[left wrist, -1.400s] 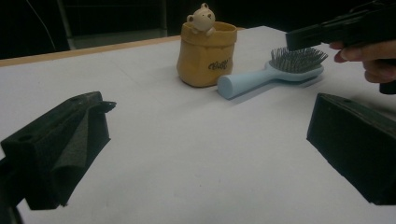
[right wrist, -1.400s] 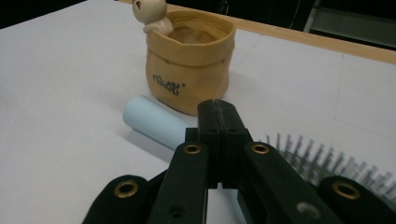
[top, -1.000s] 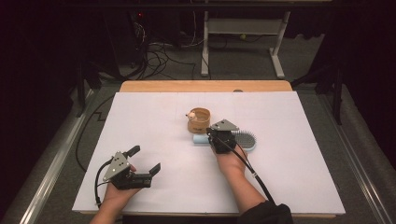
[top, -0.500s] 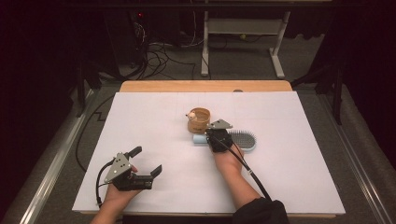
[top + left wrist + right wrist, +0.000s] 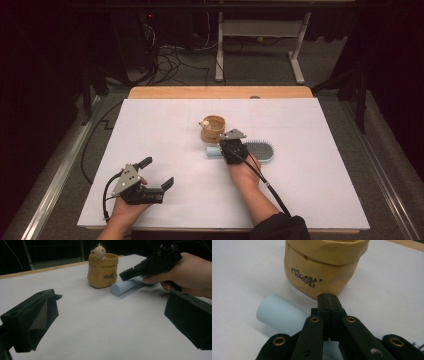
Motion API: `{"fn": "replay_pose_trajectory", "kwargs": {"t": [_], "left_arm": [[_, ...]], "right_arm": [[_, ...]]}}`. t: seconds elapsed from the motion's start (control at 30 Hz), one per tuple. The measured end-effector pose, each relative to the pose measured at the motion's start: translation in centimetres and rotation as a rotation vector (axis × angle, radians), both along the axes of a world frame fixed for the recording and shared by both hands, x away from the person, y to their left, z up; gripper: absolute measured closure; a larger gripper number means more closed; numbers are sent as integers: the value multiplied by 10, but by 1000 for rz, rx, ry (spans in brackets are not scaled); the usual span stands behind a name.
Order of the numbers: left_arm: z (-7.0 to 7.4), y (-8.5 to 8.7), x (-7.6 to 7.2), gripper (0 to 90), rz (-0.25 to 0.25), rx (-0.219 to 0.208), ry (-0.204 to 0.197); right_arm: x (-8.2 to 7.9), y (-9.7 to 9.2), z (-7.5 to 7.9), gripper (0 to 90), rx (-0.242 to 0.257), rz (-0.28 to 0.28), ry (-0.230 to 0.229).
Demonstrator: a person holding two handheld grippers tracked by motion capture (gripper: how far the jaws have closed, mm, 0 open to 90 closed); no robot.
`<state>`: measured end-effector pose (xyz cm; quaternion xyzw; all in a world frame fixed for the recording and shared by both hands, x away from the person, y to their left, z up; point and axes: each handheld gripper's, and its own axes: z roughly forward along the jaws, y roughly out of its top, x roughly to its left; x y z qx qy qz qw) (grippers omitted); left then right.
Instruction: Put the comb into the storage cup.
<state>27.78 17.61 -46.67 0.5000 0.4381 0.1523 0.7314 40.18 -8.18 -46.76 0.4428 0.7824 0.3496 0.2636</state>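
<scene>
Materials and finishes at the table, as they looked

The table had a matt white, paper-smooth top, with a bare pale wood edge along the far side. The pot looked like glazed ceramic moulded as a creased tan paper bag, softly glossy, with a cream bear figure on its rim. The brush handle was smooth pale-blue plastic, satin. The right gripper was matt black plastic with brass-coloured rivets; the left gripper had dull, slightly rough black pads.
</scene>
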Motion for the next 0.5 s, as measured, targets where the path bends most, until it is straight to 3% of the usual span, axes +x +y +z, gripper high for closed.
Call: {"fn": "replay_pose_trajectory", "kwargs": {"t": [0.5], "left_arm": [[-1,-1,0,2,-6,9,-2]], "right_arm": [[-25,-11,3,900,-13,86,34]]}}
